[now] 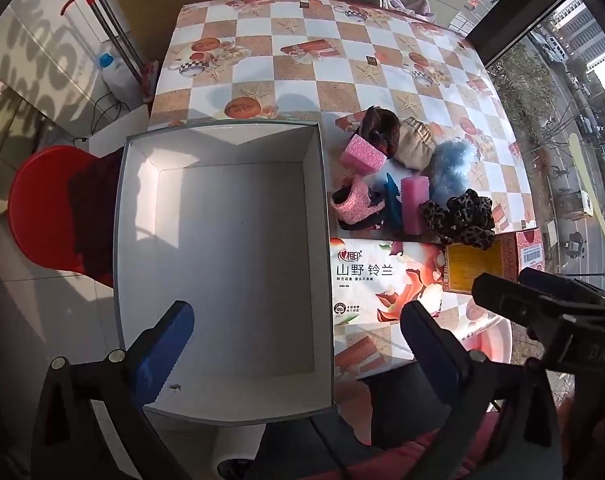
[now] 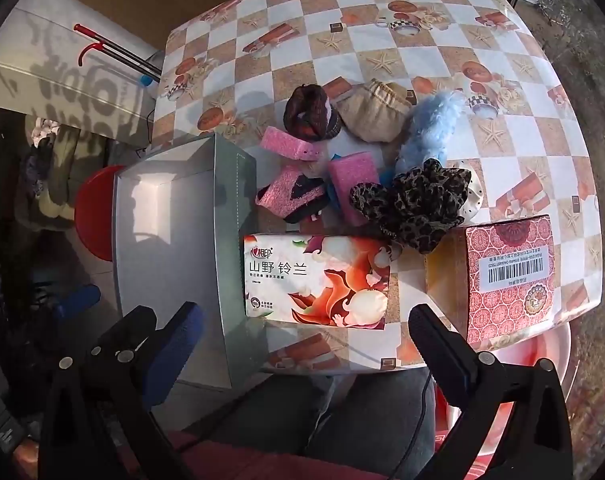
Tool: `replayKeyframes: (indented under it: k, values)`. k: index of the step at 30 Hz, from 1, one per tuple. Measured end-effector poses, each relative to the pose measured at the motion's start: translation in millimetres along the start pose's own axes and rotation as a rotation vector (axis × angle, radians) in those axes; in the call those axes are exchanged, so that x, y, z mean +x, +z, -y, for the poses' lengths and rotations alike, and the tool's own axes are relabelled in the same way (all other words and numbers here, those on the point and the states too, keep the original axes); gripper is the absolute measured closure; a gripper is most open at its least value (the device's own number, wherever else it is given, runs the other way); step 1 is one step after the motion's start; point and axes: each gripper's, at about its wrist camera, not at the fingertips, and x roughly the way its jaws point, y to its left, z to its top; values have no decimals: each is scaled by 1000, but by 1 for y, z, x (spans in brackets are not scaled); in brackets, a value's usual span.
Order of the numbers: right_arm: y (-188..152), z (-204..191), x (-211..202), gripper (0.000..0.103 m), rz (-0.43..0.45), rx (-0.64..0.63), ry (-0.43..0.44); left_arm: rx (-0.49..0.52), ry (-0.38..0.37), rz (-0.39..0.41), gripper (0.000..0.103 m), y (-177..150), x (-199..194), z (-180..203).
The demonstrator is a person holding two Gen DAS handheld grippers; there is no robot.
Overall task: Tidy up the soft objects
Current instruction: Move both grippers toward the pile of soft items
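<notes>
Blue-padded fingers (image 1: pixel 162 356) of the left gripper (image 1: pixel 298 344) stand wide apart with nothing between them, hanging over the near end of the grey cardboard box (image 1: pixel 322 240), whose white inside holds nothing. In the right wrist view the right gripper (image 2: pixel 306 344) has its jaws released as well, hovering above the near edge of the tabletop (image 2: pixel 382 32) in front of a tissue pack (image 2: pixel 318 280) printed with Chinese characters. Just right of that pack stands a red patterned carton (image 2: pixel 506 276) with a barcode label.

Beyond the pack, beside the box's right wall, the soft things lie heaped together: a leopard-print scrunchie (image 2: pixel 418 204) touching the carton's far edge, two pink sponges (image 2: pixel 354 186) (image 2: pixel 288 144), a pink-and-black knitted piece (image 2: pixel 290 196), a fluffy blue piece (image 2: pixel 430 128), a beige pouch (image 2: pixel 374 114) and a dark brown knitted item (image 2: pixel 312 114). A red stool (image 1: pixel 42 208) stands on the floor left of the box
</notes>
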Motion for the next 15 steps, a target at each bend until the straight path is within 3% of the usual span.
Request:
replayKeyframes:
  k: [15]
  values:
    - [-5,15,-3,0,12,55,-3,46,-2,-16,0,5,3,9]
